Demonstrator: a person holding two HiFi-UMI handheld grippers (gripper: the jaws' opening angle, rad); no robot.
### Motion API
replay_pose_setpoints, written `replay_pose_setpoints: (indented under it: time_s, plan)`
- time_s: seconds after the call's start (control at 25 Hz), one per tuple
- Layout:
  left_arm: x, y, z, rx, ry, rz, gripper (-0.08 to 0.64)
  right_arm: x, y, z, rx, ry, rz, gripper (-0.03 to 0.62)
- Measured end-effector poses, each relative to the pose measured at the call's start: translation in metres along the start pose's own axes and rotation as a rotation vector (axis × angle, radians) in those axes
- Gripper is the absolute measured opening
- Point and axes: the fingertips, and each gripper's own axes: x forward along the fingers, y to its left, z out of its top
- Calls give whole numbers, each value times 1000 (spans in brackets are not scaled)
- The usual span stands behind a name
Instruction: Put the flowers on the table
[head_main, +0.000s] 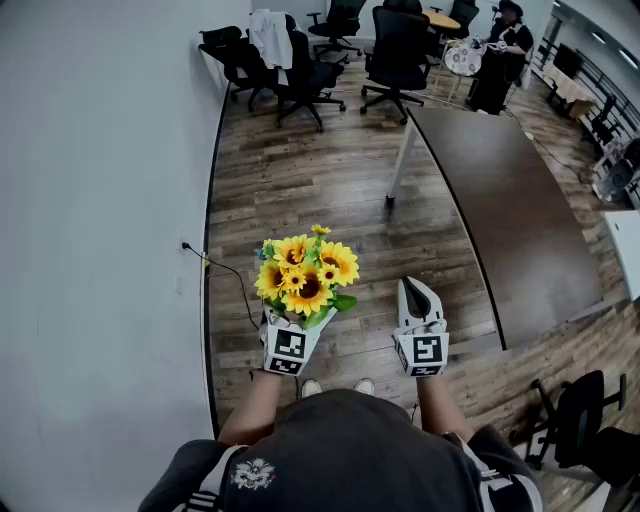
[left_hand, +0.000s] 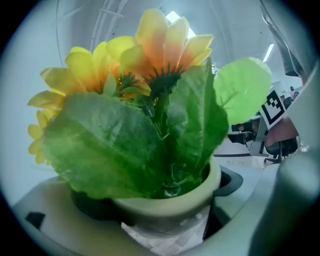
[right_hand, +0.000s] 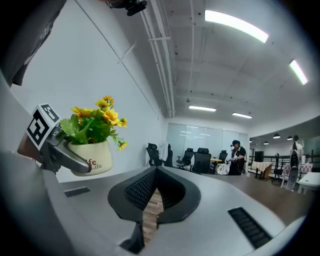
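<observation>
Head view: the left gripper (head_main: 292, 330), spread wide, grasps the yellow flowers (head_main: 305, 275) at their base above the wood floor (head_main: 290, 190), the dark table (head_main: 510, 200) well apart to the right; the right gripper (head_main: 414, 290) is pinched together, empty. Left gripper view: both jaws press on the cream pot (left_hand: 170, 205), and leaves (left_hand: 110, 145) hide most else. Right gripper view: the jaw tips meet on nothing, with chairs (right_hand: 200, 160) and a person (right_hand: 237, 155) far off.

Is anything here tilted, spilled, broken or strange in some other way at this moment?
Nothing stands out. The flower pot looks upright in the left gripper. Its sunflowers seem intact, and nothing is spilled on the wooden floor. The right gripper is shut and empty.
</observation>
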Motion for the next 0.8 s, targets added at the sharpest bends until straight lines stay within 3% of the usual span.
replay_pose_setpoints:
  time_s: [0.32, 0.56, 0.8]
  plan:
    - [8, 3, 19, 45, -34, -23, 549, 9, 9, -14, -41, 19, 21, 23]
    - [15, -10, 26, 48, -33, -24, 549, -3, 1, 0, -48, -68, 50, 25]
    - [21, -23, 25, 20, -32, -22, 549, -9, -7, -13, 10, -74, 108, 24]
